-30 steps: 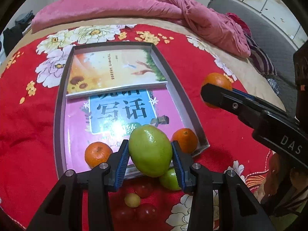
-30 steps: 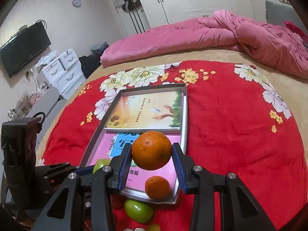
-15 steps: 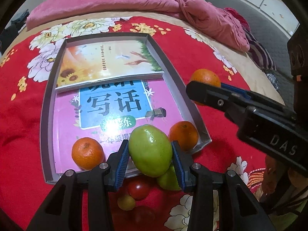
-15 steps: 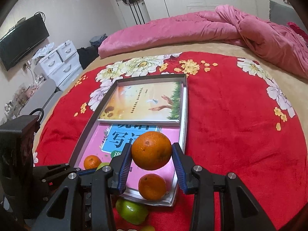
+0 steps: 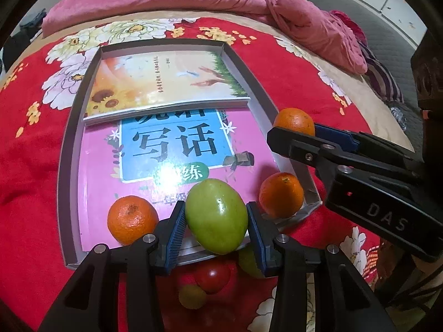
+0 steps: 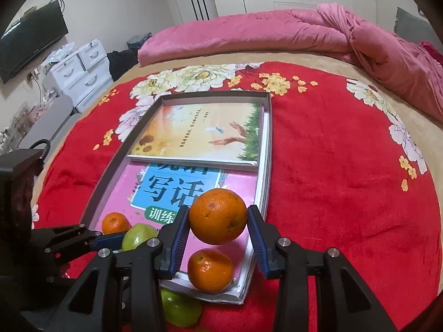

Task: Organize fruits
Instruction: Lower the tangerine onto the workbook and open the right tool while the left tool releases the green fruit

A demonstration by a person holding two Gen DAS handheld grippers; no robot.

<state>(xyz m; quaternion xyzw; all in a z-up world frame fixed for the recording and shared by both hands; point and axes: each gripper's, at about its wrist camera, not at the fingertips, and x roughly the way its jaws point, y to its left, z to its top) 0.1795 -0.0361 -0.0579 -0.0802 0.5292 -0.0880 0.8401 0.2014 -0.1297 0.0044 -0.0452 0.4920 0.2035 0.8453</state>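
Note:
My left gripper (image 5: 216,218) is shut on a green fruit (image 5: 216,215), held just above the near edge of a grey tray (image 5: 66,138). My right gripper (image 6: 218,217) is shut on an orange (image 6: 218,215) over the tray's near right corner; in the left wrist view this orange (image 5: 293,120) and the right gripper show at the right. Two oranges lie in the tray, one near left (image 5: 131,218) and one near right (image 5: 281,195). Beside the tray's near edge lie a second green fruit (image 6: 180,308), a red fruit (image 5: 213,276) and a small yellow fruit (image 5: 192,296).
Two books lie in the tray, a sunflower one (image 5: 163,80) at the far end and a pink one (image 5: 171,149) nearer. The tray rests on a red flowered blanket (image 6: 332,166) on a bed, with a pink duvet (image 6: 277,33) beyond. White drawers (image 6: 80,72) stand at the left.
Both grippers have come down and forward over the tray's near end with their fruit still held. The tray and loose fruit look larger and nearer in both views.

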